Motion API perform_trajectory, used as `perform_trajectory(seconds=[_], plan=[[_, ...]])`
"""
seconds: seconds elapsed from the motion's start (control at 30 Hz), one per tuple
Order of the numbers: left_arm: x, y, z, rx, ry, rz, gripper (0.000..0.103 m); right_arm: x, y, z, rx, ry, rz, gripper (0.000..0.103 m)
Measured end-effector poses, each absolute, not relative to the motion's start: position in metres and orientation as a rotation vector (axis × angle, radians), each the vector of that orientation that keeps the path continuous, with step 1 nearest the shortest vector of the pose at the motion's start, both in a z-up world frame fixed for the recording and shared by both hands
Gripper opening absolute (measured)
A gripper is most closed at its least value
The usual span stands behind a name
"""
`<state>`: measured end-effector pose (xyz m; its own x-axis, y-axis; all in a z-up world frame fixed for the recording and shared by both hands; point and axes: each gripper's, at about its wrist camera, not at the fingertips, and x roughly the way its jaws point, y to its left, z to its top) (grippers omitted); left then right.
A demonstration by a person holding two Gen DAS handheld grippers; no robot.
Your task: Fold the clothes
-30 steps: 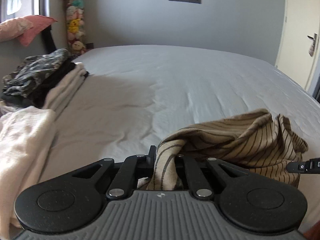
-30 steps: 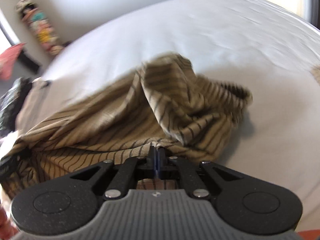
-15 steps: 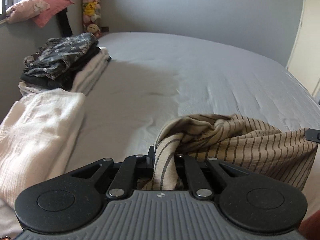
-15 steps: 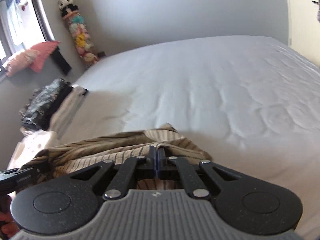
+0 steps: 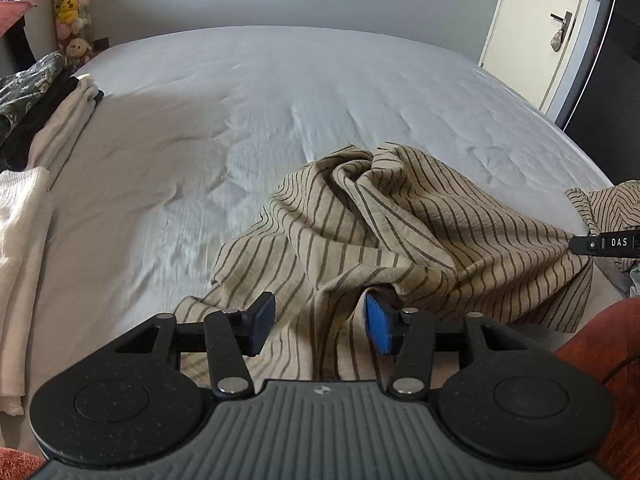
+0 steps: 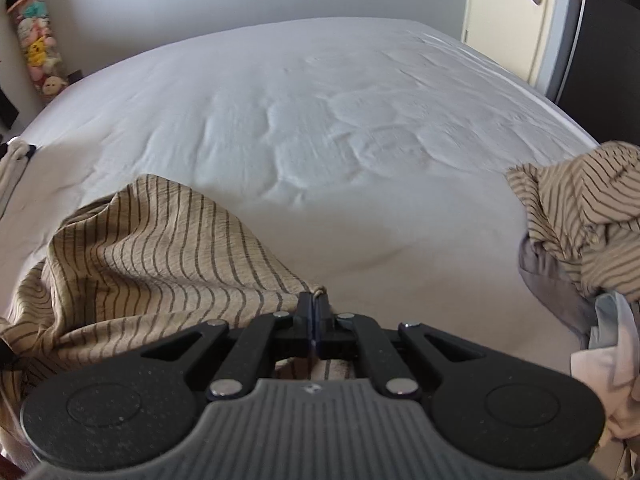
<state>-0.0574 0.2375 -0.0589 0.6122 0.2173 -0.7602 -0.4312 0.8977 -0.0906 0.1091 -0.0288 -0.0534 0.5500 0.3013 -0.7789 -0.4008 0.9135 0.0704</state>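
A tan garment with dark stripes lies crumpled on the near part of the bed. My left gripper is open over its near edge, blue pads apart, with cloth lying between them. My right gripper is shut on an edge of the same striped garment, which spreads to its left. The right gripper's tip shows at the right edge of the left wrist view, at the garment's corner.
Folded clothes are stacked at the bed's left edge: cream, dark patterned, white. A heap of unfolded clothes, another striped piece on top, lies at the right. A door stands far right.
My left gripper has opened and let go of the striped garment. The garment has dropped onto the bed. My right gripper stays shut on it.
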Motion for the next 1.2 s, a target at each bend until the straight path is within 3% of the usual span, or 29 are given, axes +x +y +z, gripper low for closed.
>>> perform_trajectory(seconds=[0.2,0.3,0.67,0.83,1.07,1.13,1.2], plan=[[-0.051,0.25,-0.055,-0.251,0.817,0.418,0.062,0.107,-0.027,-0.056,-0.069,0.886,0.475,0.013],[-0.048,0.259,-0.056,-0.238,0.806,0.431,0.064,0.106,-0.02,-0.053,-0.073,0.854,0.507,0.027],[-0.012,0.301,-0.075,-0.222,0.784,0.414,0.07,0.128,0.028,-0.064,-0.076,0.8,0.619,0.042],[0.011,0.319,-0.101,-0.267,0.815,0.39,0.074,0.146,0.054,-0.084,-0.037,0.792,0.68,0.062],[0.028,0.341,-0.143,-0.436,0.93,0.374,0.074,0.172,0.068,-0.12,0.058,0.914,0.701,0.063],[0.032,0.342,-0.149,-0.471,0.953,0.36,0.074,0.174,0.07,-0.125,0.073,0.936,0.713,0.052],[0.037,0.342,-0.154,-0.497,0.969,0.347,0.064,0.176,0.071,-0.13,0.089,0.957,0.724,0.039]])
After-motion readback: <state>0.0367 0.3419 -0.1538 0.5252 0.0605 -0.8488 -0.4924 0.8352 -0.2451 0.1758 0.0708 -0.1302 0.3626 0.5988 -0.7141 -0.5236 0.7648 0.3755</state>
